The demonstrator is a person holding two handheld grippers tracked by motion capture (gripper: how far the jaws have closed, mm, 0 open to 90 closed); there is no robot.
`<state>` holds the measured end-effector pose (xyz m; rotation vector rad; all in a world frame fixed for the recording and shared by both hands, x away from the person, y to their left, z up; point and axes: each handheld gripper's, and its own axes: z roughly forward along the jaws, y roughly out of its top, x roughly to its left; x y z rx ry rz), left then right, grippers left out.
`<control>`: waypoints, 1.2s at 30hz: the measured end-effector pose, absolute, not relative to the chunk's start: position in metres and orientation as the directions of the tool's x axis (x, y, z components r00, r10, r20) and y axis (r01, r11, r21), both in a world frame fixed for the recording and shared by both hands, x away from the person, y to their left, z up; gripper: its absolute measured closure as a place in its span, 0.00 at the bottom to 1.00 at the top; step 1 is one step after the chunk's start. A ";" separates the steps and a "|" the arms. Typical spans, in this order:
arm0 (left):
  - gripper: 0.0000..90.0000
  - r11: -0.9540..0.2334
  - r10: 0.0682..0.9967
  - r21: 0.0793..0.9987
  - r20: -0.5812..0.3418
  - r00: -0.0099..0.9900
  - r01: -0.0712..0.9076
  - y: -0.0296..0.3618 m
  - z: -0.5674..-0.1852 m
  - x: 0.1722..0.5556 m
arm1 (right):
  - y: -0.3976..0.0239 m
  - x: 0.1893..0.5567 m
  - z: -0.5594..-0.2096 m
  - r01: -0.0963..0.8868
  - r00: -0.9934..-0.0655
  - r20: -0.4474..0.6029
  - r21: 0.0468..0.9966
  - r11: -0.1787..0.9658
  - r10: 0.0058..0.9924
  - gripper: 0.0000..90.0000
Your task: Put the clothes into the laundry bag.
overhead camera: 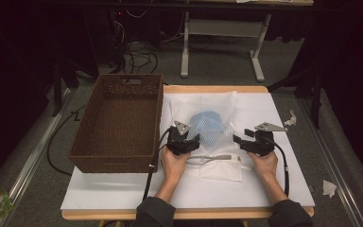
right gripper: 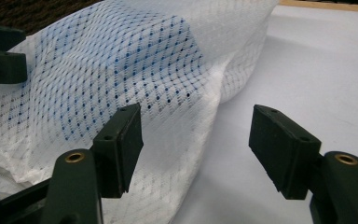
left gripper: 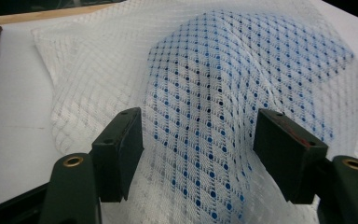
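Note:
A white mesh laundry bag (overhead camera: 203, 106) lies on the white table top (overhead camera: 274, 184) with something light blue (overhead camera: 209, 124) inside it. My left gripper (overhead camera: 185, 135) sits at the bag's near left side. In the left gripper view its jaws (left gripper: 198, 140) stand apart on either side of the raised mesh over the blue thing (left gripper: 223, 79), without pinching it. My right gripper (overhead camera: 242, 137) is at the bag's right edge and points left. It (right gripper: 196, 140) is open, one jaw over the mesh (right gripper: 121, 60), the other over bare table.
A dark brown wicker basket (overhead camera: 118, 163) stands empty on the table's left part, close to my left hand. A grey zip pull or cord (overhead camera: 215, 158) lies at the bag's near end. Scraps of paper (overhead camera: 329, 187) lie on the floor to the right.

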<state>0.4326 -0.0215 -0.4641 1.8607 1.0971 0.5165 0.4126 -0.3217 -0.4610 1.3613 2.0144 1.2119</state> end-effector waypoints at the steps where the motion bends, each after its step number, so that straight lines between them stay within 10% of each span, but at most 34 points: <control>1: 0.37 -0.215 0.850 0.852 -0.077 0.521 0.477 -0.022 -0.465 0.433 | -0.322 0.413 -0.461 0.525 -0.425 0.118 0.840 0.138 0.897 0.40; 36: 0.37 -0.214 0.850 0.831 -0.101 0.518 0.513 -0.022 -0.481 0.434 | -0.325 0.414 -0.478 0.536 -0.364 0.084 0.834 0.134 0.928 0.40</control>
